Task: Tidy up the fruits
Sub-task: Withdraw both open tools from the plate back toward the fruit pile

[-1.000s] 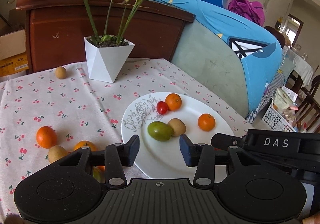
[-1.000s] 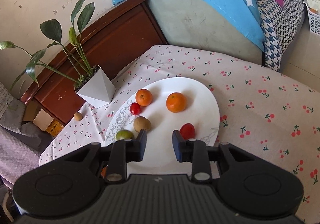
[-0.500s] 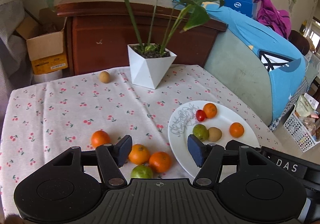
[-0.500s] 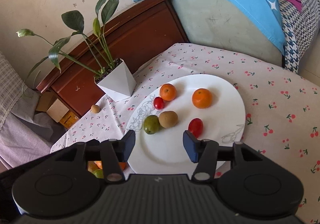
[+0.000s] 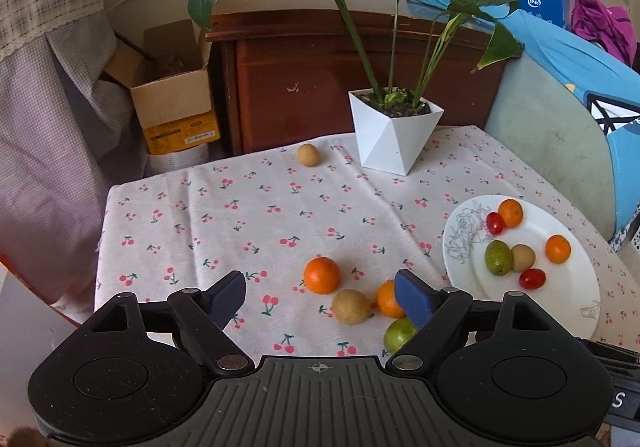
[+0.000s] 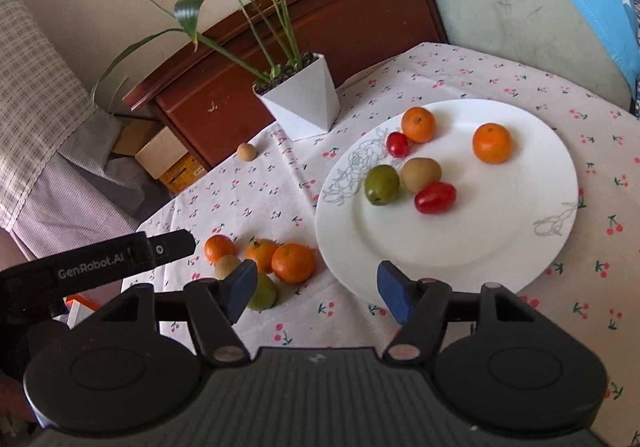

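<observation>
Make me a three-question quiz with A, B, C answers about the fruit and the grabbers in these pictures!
1. Where is the lone brown fruit?
A. on the plate
B. on the cloth left of the plant pot
C. in a gripper

2. How many red tomatoes lie on the plate?
A. two
B. none
C. five

3. What is the left gripper doing?
A. shut on an orange
B. shut on a tomato
C. open, holding nothing

Answers: 1 B, it sits alone on the cloth beside the plant pot. 2 A, one tomato lies by an orange, another tomato by the brown fruit. 3 C, its jaws stand wide apart above the loose fruit, as do those of the right gripper.
</observation>
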{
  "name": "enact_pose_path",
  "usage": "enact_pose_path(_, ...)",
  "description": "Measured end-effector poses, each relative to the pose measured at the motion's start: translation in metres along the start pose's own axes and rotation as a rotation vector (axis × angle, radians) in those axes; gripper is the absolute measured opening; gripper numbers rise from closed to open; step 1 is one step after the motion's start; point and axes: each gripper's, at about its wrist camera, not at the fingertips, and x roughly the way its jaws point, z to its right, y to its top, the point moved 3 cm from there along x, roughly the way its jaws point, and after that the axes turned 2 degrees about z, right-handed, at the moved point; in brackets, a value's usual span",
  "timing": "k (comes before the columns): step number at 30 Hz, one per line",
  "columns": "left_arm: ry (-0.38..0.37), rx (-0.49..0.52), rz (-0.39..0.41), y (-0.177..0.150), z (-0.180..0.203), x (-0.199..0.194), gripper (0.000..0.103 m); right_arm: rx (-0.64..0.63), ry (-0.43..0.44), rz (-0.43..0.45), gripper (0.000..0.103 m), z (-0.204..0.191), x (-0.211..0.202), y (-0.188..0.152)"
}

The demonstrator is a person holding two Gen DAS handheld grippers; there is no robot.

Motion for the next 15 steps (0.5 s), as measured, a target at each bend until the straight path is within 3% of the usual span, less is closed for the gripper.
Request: enact_pose_path(15, 0.086, -0.013, -0.058, -0.010, -0.023, 0.019, 0.087, -0.149, 0.026, -0.049, 0.065, -0.040, 0.027, -0.021)
